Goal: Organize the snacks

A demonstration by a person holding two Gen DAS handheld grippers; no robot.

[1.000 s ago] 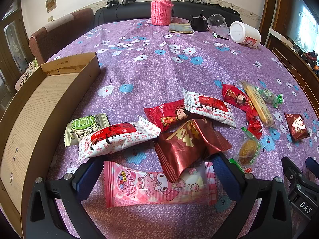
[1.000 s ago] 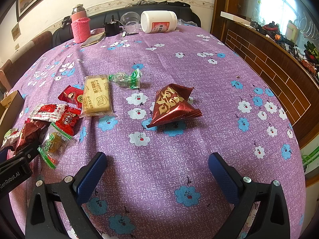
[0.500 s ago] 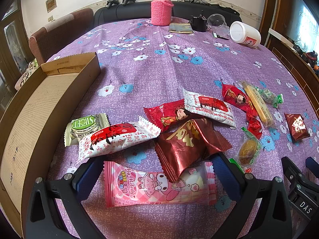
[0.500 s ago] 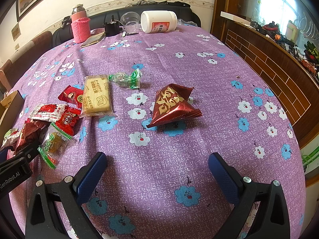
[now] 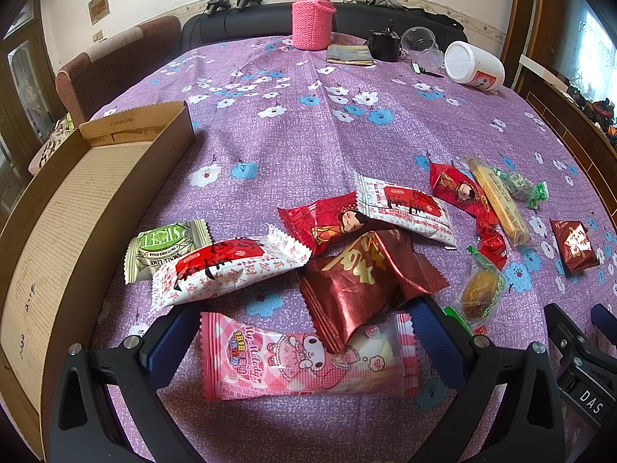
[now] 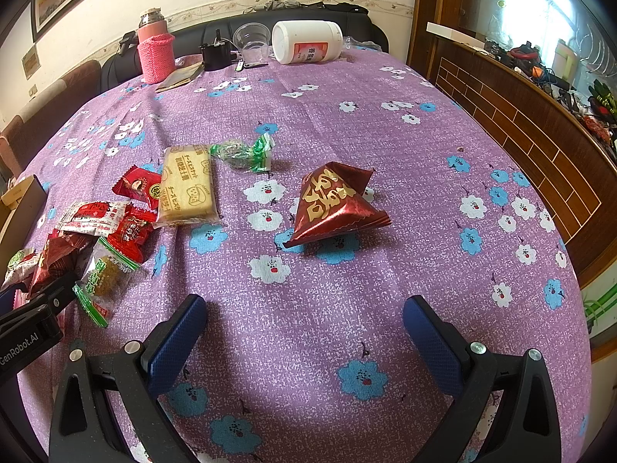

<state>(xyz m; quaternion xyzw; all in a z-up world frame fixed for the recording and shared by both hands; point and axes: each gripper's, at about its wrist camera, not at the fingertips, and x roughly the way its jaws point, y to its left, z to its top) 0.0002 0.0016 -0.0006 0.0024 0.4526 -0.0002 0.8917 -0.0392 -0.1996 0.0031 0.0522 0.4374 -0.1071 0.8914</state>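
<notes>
Several wrapped snacks lie on the purple flowered tablecloth (image 5: 293, 131). My left gripper (image 5: 304, 341) is open, its fingers on either side of a pink cartoon packet (image 5: 270, 362). A dark red foil packet (image 5: 354, 281) overlaps that packet's top edge. Beyond lie a white-and-red packet (image 5: 227, 270), a green packet (image 5: 166, 243) and a red doll packet (image 5: 327, 220). An open cardboard box (image 5: 77, 208) stands at the left. My right gripper (image 6: 304, 343) hovers open over bare cloth, with a dark red pyramid packet (image 6: 331, 204) ahead of it.
A biscuit bar (image 6: 187, 185), a green candy (image 6: 243, 154) and a small green-edged pastry (image 6: 104, 270) lie left of the right gripper. At the far edge stand a pink flask (image 5: 312, 15), a tipped white jar (image 5: 474, 65), plastic cups (image 5: 420, 46) and a black item (image 5: 383, 44).
</notes>
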